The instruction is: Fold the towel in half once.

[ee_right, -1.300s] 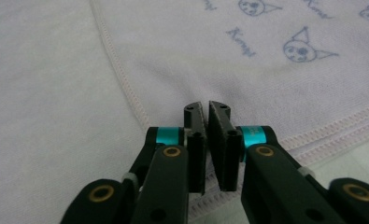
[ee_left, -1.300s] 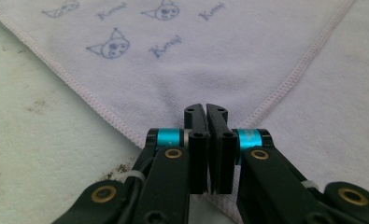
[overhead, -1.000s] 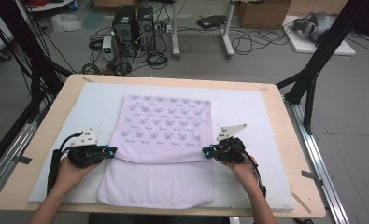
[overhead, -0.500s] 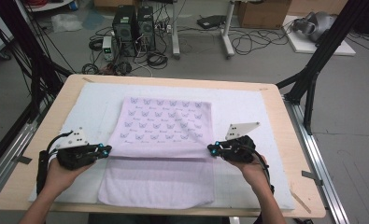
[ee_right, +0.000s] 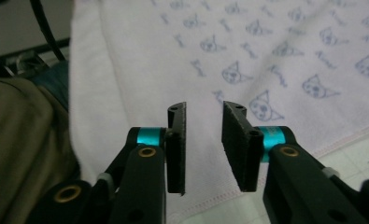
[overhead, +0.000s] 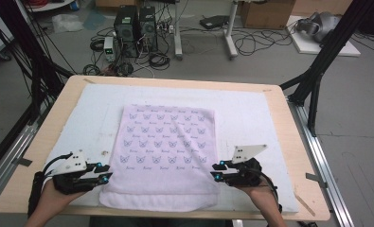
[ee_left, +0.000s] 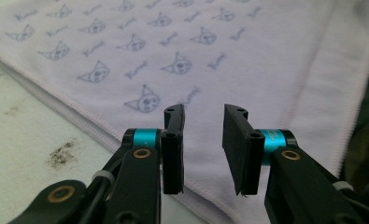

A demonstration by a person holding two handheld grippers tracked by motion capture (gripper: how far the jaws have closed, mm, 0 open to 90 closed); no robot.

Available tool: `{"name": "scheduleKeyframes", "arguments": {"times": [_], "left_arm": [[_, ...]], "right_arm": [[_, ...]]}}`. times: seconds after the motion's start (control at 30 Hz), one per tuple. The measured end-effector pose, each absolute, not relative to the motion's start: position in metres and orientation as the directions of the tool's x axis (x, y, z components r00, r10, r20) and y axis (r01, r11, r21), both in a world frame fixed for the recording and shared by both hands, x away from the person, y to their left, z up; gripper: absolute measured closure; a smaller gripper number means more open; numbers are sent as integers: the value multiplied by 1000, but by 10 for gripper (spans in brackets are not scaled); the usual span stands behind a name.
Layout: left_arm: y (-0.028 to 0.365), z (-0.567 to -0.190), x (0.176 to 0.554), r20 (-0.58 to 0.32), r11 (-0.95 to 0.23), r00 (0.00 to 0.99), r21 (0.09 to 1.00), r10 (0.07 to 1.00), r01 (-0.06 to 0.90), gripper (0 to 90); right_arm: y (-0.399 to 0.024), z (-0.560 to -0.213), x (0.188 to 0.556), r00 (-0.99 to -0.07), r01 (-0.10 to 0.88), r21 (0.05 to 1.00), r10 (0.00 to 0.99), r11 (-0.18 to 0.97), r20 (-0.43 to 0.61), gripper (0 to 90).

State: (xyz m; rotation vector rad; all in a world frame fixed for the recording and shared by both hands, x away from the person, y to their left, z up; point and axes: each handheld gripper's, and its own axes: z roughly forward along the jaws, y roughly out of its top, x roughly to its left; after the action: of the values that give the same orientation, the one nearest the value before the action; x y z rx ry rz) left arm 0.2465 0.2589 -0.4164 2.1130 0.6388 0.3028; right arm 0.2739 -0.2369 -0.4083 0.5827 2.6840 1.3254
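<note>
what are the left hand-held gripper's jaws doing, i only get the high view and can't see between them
observer: the left hand-held gripper has just been opening. Its jaws stand apart with nothing pinched, and the lilac cat-print towel lies beyond them.
operator: and the right one
observer: the right hand-held gripper has just been opening too. No cloth is between its pads, and the towel's stitched hem runs below them.
</note>
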Motion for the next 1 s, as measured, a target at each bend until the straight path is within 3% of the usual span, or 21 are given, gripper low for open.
{"name": "scheduleKeyframes", "arguments": {"times": [0.13,0.3,0.37,0.43,0.47,0.57,1.0], "left_arm": [[252,-430,253,-36,-508,852,790,523,344,673],[244,-443,249,-24,-551,862,760,506,344,674],[244,-443,248,-16,-549,856,761,517,345,739],[245,-443,248,-20,-542,852,764,523,351,859],[245,-442,248,-18,-546,852,761,523,351,870],[245,-440,247,-7,-547,849,762,528,346,881],[260,-398,234,5,-470,832,827,555,308,883]], "right_arm": [[-230,-428,278,-924,321,750,364,578,116,631],[-225,-438,273,-931,317,708,350,631,105,664],[-223,-440,272,-934,307,704,344,640,94,713],[-222,-440,273,-936,310,697,335,646,105,789],[-222,-440,273,-937,307,697,333,648,103,825],[-222,-437,273,-938,306,691,331,656,101,869],[-227,-395,263,-943,241,758,329,606,36,875]]}}
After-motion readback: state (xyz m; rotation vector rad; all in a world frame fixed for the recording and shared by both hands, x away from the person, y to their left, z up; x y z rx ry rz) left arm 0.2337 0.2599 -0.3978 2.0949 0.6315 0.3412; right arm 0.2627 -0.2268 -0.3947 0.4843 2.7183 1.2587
